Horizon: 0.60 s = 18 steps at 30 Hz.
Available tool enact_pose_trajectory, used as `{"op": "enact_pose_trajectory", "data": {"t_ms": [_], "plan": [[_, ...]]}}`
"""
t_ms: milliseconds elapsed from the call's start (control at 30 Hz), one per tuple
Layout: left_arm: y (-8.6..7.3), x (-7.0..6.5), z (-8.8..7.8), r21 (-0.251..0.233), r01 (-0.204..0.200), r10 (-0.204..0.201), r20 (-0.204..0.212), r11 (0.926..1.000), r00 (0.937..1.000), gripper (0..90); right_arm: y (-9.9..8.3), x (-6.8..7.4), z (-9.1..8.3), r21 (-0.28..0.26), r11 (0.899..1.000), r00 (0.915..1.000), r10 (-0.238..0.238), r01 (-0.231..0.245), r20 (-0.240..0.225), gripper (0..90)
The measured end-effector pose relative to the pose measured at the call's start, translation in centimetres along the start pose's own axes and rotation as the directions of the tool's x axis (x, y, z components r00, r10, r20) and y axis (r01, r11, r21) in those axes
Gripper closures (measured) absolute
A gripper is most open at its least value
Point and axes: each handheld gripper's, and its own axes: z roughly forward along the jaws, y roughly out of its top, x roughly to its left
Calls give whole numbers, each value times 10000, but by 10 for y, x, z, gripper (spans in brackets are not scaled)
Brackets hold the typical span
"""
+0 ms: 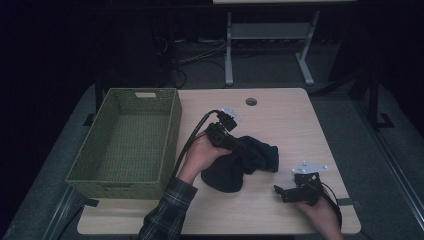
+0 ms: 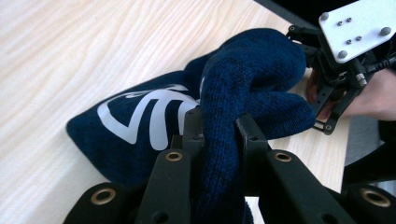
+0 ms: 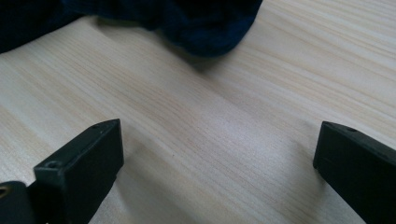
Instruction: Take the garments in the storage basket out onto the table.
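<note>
Navy knitted cloth (image 2: 252,79) is pinched between the jaws of the left gripper (image 2: 219,126), angled down, while the right gripper (image 3: 217,154) lies low beside it, jaws spread.

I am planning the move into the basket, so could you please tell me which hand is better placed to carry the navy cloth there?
Left: its fingers already pinch the navy cloth, nearer the green basket.

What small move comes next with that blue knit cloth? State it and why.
Probably lift the blue knit cloth toward the green basket: the left gripper has a fold clamped in its jaws, the rest lies on the table, and the right gripper waits open.
</note>
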Motion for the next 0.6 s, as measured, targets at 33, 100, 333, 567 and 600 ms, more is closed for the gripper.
{"op": "enact_pose_trajectory", "data": {"t_ms": [33, 100, 333, 567, 600], "plan": [[-3, 3, 1, -19, 114, -114, -26, 9999, 9999, 775, 0, 0, 0, 0, 10000, 10000, 4, -4, -1, 14], [-8, 9, 4, -48, 272, -272, -61, 9996, 9996, 775, 0, 0, 0, -1, 10000, 10000, 4, -4, 16, 14], [-24, 25, 12, -104, 785, -786, -98, 9969, 9969, 775, 0, 0, 0, -2, 10000, 10000, 3, -3, 8, 14], [-36, 37, 22, 71, 1123, -1121, -252, 9936, 9934, 776, 0, 0, 0, -3, 10000, 10000, -2, 2, 9, 14], [-38, 39, 24, 97, 1205, -1202, -277, 9927, 9924, 776, 0, 0, 0, -3, 10000, 10000, -1, 1, 9, 14]]}}
